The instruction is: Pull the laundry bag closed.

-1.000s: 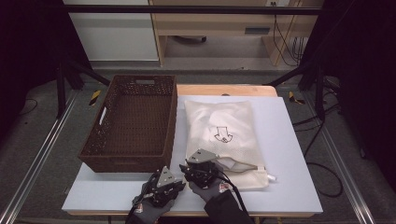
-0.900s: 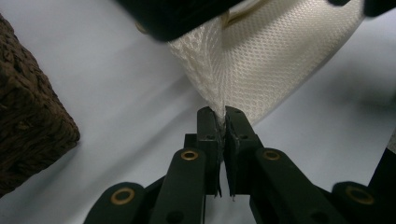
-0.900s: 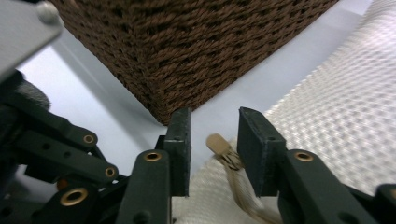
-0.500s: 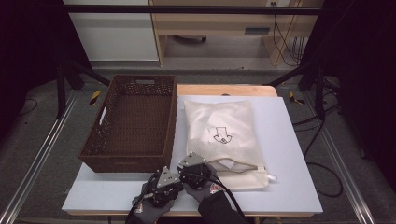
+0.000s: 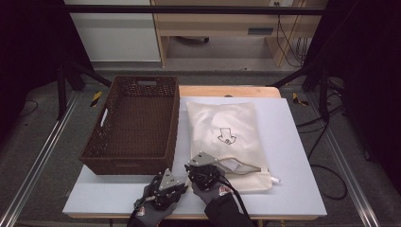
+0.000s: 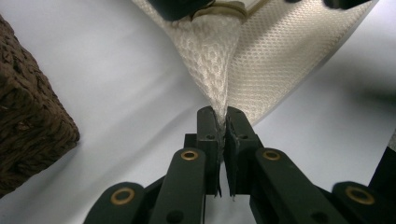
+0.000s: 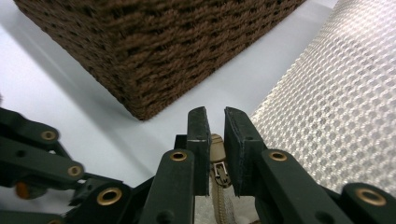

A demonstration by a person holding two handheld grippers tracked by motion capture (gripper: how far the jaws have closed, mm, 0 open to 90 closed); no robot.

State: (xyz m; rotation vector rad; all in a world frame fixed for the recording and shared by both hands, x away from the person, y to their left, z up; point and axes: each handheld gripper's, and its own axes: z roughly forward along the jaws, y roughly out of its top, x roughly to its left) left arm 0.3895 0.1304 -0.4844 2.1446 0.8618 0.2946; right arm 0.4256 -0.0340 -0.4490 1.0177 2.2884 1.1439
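Right gripper view: my right hand-held gripper (image 7: 215, 116) has just been closing its jaws, and the zipper pull (image 7: 216, 156) of the mesh laundry bag (image 7: 336, 116) now sits between them. A narrow gap still shows on either side of the pull, so I can't call it clamped yet; I read it as nearly together around the pull, not gripping.

Left hand-held gripper (image 6: 222, 115) is clamped on a pinched corner of the mesh; the fabric rises taut out of the closed jaws.

High view: the bag lies flat on the desk (image 5: 293, 142), just beside the empty wicker basket (image 5: 135, 125) on its right. Both grippers sit at the bag's near corner, close together, left (image 5: 166, 185) and right (image 5: 201, 166). Compared with the earlier high frames, the hands have hardly shifted; the jaw closing is the real change.

My read: left anchors the fabric, right is about to take the pull. Next step should be finishing the squeeze, then drawing the zipper along the bag edge. Risk: the pull slips out if I tug before the pads seat.
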